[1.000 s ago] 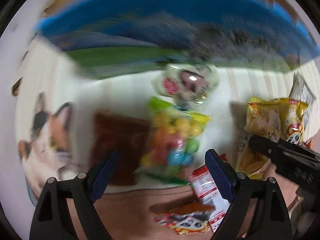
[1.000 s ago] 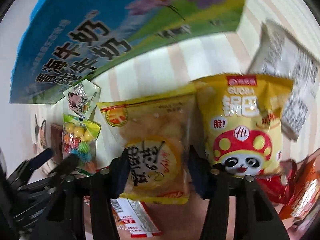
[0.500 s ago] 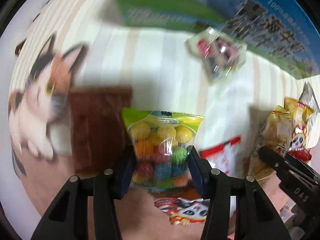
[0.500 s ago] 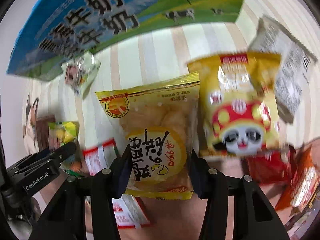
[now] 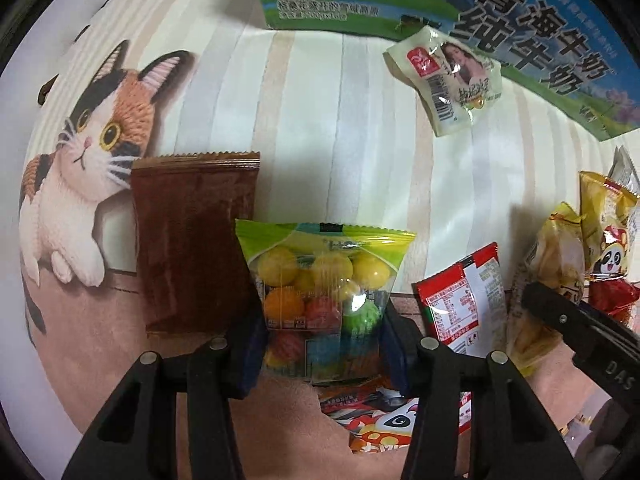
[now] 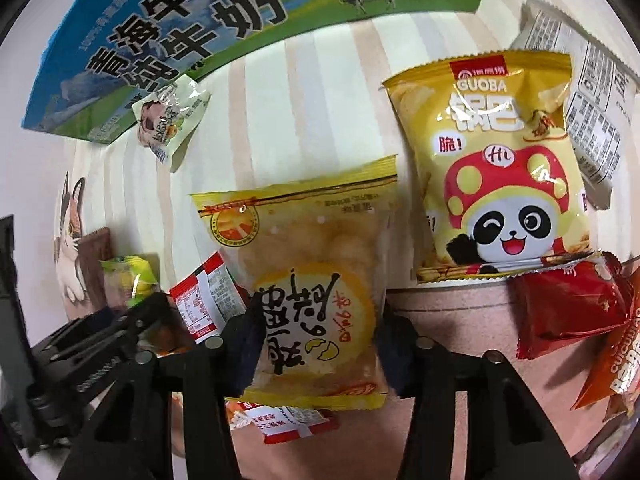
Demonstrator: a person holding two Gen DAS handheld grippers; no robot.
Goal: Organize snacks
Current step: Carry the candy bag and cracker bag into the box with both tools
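Note:
A clear bag of coloured candy balls (image 5: 320, 280) with a green top sits between the blue pads of my left gripper (image 5: 322, 344), which pinch its sides. The gripper points straight down at the mat. In the right wrist view a yellow egg-cake packet (image 6: 312, 248) stands between the pads of my right gripper (image 6: 320, 344). Its jaws are closing, and the pads press into the packet's lower sides. The two grippers are close together: the right gripper's black finger (image 5: 580, 328) shows at the right edge of the left wrist view.
Everything lies on a striped mat with a cat print (image 5: 88, 140). A blue-green milk carton box (image 6: 160, 40) lies at the back, with a small white packet (image 5: 448, 80) before it. Nearby lie a brown packet (image 5: 192, 240), red-white packet (image 5: 468, 300), panda bag (image 6: 500, 180) and red packet (image 6: 568, 312).
My left gripper has come over the candy bag and its wide-open jaws have shut on the bag's sides. The right jaws have narrowed onto the yellow packet.

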